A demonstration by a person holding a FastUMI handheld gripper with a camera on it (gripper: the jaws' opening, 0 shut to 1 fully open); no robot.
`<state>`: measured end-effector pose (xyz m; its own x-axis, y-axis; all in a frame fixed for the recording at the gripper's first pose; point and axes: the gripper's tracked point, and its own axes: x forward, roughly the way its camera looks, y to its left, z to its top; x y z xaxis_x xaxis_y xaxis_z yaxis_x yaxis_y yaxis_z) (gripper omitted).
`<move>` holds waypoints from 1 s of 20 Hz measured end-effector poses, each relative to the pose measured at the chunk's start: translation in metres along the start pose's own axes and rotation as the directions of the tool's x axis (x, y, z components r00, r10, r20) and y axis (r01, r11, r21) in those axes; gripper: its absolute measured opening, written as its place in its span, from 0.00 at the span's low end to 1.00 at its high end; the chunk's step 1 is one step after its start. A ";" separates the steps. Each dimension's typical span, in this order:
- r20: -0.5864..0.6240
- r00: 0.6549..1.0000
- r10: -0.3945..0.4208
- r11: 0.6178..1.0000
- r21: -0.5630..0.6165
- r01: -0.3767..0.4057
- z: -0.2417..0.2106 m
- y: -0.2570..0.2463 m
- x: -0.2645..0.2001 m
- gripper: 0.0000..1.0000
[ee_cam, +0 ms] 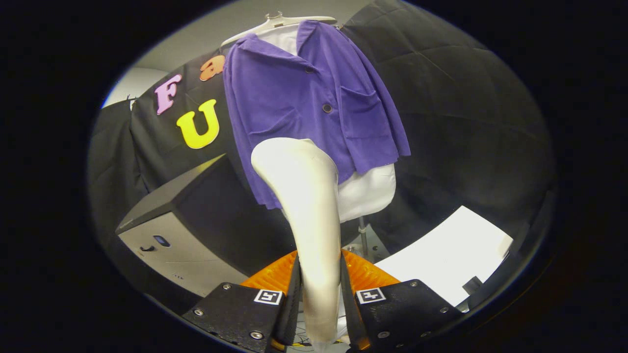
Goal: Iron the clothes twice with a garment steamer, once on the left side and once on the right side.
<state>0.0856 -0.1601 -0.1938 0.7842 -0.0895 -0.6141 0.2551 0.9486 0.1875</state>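
While the tongs (320,282) pinch the handle of a cream-white garment steamer (306,206), both fingers press against its sides, one on each flank, and the steamer rises straight up from between them. Its body widens from the narrow gripped handle into a broad rounded head, which stands ahead of the fingers and overlaps the lower hem of a purple shirt (304,98). Whether the head touches the cloth or hangs just short of it cannot be told. That shirt, a short-sleeved button-up with a collar, dark buttons and a chest pocket, hangs beyond the tongs on a white torso form (370,189), whose pale lower part shows beneath the hem to the right of the steamer. A pale hanger (277,22) with a metal hook crowns the shoulders above the collar. A thin metal pole (363,238) drops from the form to a base just beyond the right finger. Left of the tongs and beyond them sits a boxy machine (167,240) with a dark top and grey front. Right of the tongs lies a white sheet (446,262) on the table. Black quilted cloth (466,108) backs everything.
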 end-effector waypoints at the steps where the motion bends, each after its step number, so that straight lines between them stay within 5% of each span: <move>1: 0.015 1.000 0.021 1.000 -0.003 -0.021 0.003 0.011 -0.012 0.40; 10: 0.099 0.972 0.211 0.976 -0.073 -0.205 0.022 0.110 -0.094 0.40; 20: 0.086 0.929 0.360 0.925 -0.159 -0.344 0.012 0.192 -0.122 0.41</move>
<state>0.0453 0.0292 -0.0737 0.8692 0.2325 -0.4364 -0.1241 0.9569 0.2627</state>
